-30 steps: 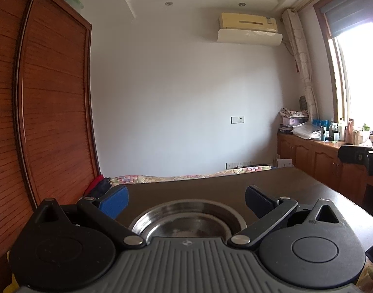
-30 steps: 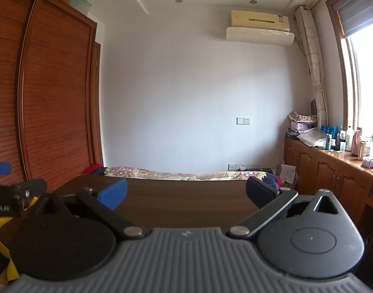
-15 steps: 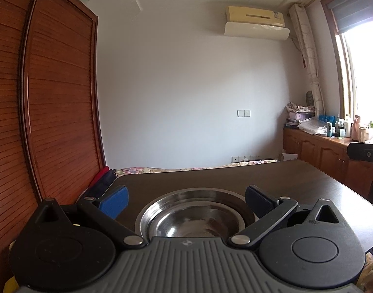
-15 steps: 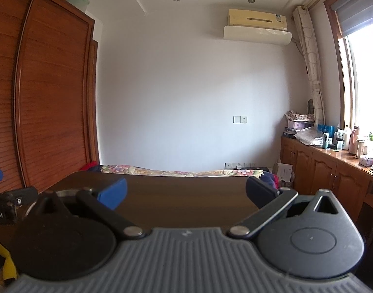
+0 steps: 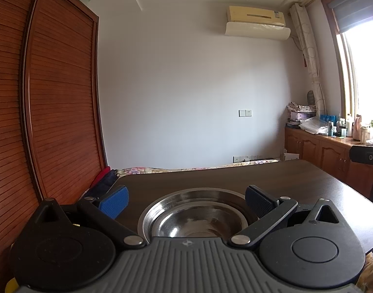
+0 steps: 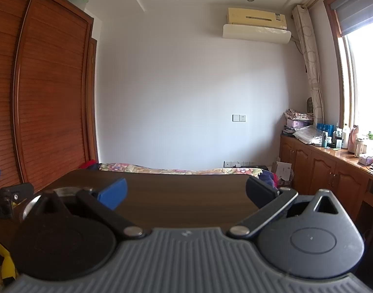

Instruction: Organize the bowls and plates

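The left gripper (image 5: 186,201), its blue-padded jaws spread wide and holding nothing, looks straight at the round stainless-steel bowl (image 5: 193,216) lying directly ahead between its fingers on the dark wooden table (image 5: 296,183). The right gripper (image 6: 186,193), equally spread and empty, faces bare tabletop; the bowl's rim (image 6: 61,191) sits off to its left, so the left hand looks better placed.

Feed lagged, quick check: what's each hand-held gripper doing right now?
Left hand-held gripper: open, empty, over the round stainless steel bowl.
Right hand-held gripper: open, empty.

A dark wooden table (image 5: 296,180) carries a stainless steel bowl (image 5: 193,216), upright near its front left corner.
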Action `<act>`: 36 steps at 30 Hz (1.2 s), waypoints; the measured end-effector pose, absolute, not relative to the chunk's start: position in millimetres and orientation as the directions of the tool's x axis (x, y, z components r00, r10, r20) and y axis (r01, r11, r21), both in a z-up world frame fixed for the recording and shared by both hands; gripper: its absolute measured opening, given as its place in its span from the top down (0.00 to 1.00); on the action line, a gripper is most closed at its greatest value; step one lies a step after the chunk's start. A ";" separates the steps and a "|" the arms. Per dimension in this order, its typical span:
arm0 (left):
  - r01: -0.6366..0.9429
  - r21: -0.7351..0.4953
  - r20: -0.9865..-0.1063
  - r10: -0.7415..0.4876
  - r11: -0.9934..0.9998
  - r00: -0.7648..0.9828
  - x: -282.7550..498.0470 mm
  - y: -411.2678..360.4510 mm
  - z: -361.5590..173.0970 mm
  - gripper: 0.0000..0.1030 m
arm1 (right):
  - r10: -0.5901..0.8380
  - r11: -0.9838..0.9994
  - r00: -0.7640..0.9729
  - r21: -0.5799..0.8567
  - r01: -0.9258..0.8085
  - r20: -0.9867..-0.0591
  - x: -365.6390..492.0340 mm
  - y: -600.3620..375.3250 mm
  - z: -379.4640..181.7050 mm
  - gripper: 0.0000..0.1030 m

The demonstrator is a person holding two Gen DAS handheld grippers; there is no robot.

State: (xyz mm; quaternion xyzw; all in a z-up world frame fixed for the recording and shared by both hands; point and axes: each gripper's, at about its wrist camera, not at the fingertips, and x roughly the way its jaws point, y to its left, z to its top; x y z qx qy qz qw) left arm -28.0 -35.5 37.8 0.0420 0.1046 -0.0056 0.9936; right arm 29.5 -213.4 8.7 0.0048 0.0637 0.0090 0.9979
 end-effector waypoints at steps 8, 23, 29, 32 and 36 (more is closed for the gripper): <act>0.018 0.084 -0.208 0.000 0.996 0.978 -28.1 -35.2 37.6 0.00 | 0.018 1.000 0.991 0.008 -0.017 -0.130 31.0 -213.5 7.7 0.00; 0.016 0.084 -0.208 0.002 0.996 0.978 -28.0 -35.4 37.2 0.00 | 0.018 1.000 0.990 0.010 -0.017 -0.137 31.8 -212.8 6.0 0.00; 0.016 0.085 -0.210 0.002 0.996 0.978 -27.9 -35.5 37.0 0.00 | 0.019 1.000 0.990 0.013 -0.018 -0.138 31.6 -213.6 5.6 0.00; 0.018 0.084 -0.212 0.000 0.996 0.977 -26.8 -34.4 36.0 0.00 | 0.019 1.000 0.990 0.011 -0.018 -0.141 31.5 -213.5 4.4 0.00; 0.019 0.086 -0.216 0.000 0.996 0.976 -25.4 -33.9 34.6 0.00 | 0.020 1.000 0.990 0.013 -0.019 -0.142 30.3 -215.0 4.5 0.00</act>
